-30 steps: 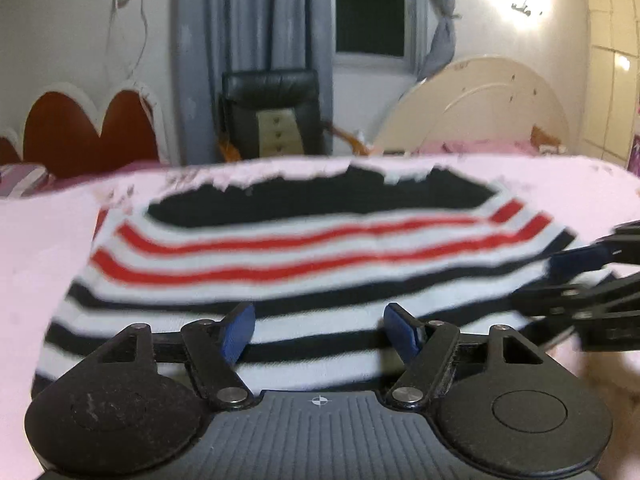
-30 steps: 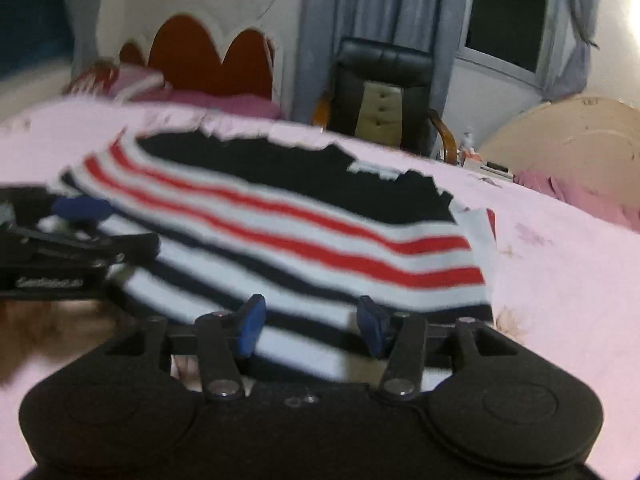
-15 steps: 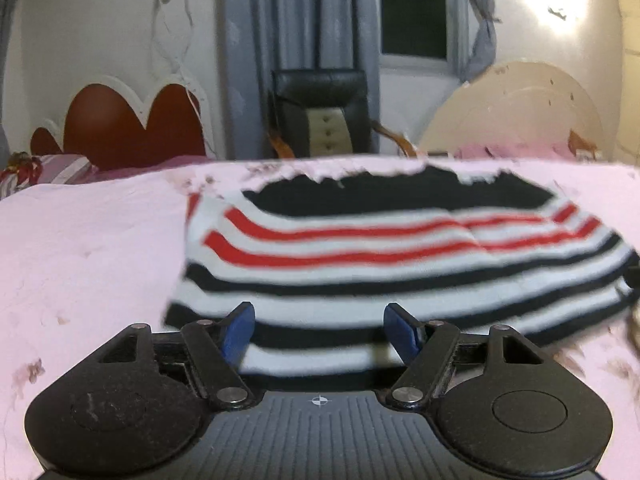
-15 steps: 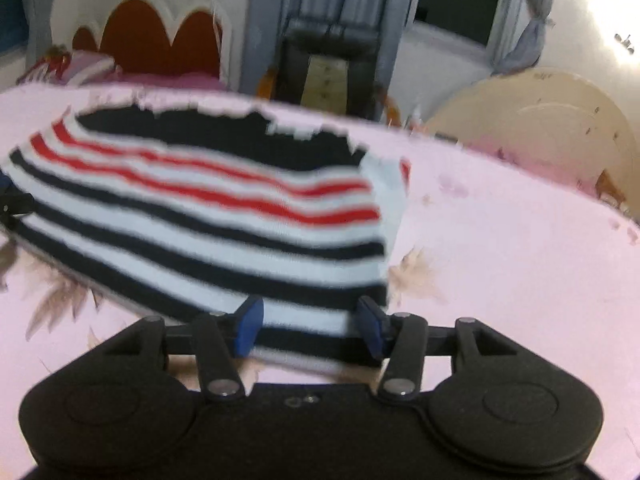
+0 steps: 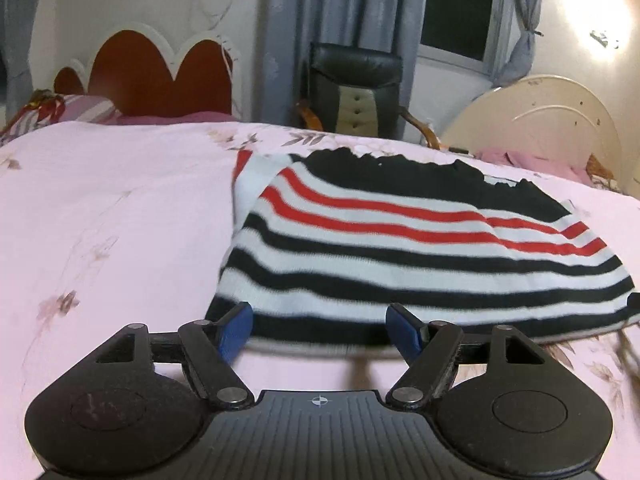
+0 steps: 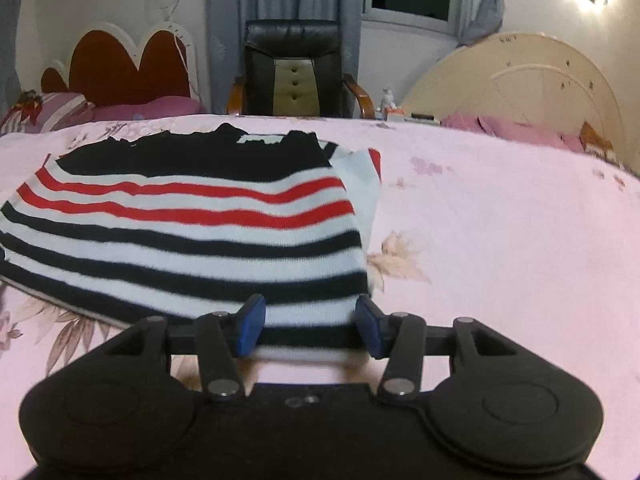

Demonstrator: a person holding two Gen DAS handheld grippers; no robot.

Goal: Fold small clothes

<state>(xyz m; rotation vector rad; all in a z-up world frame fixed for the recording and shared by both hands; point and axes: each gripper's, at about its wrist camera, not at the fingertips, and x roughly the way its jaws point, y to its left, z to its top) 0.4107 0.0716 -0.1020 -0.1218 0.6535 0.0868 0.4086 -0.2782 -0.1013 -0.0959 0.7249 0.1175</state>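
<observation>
A black, white and red striped sweater [image 5: 400,248] lies folded flat on the pink floral bedspread [image 5: 100,220]. My left gripper [image 5: 320,332] hovers at the sweater's near left corner. Its blue pads [image 5: 236,330] are wide apart, opening a little, and nothing is pinched. In the right wrist view the sweater [image 6: 180,220] fills the left half, on the same bedspread [image 6: 520,220]. My right gripper [image 6: 311,326] is at its near right corner. Its jaws are closing, and the hem shows between the pads [image 6: 252,324], which do not press on it.
Beyond the bed stand a black office chair [image 5: 356,92], a red scalloped headboard [image 5: 160,76] and a cream round headboard [image 5: 536,120]. A striped pillow [image 5: 80,108] lies at the far left. Crumpled pink cloth [image 6: 520,128] lies at the far right.
The grippers have drawn apart: the left moved to the sweater's left corner, the right to its right corner. Each has left the other's view. The right jaws have narrowed slightly.
</observation>
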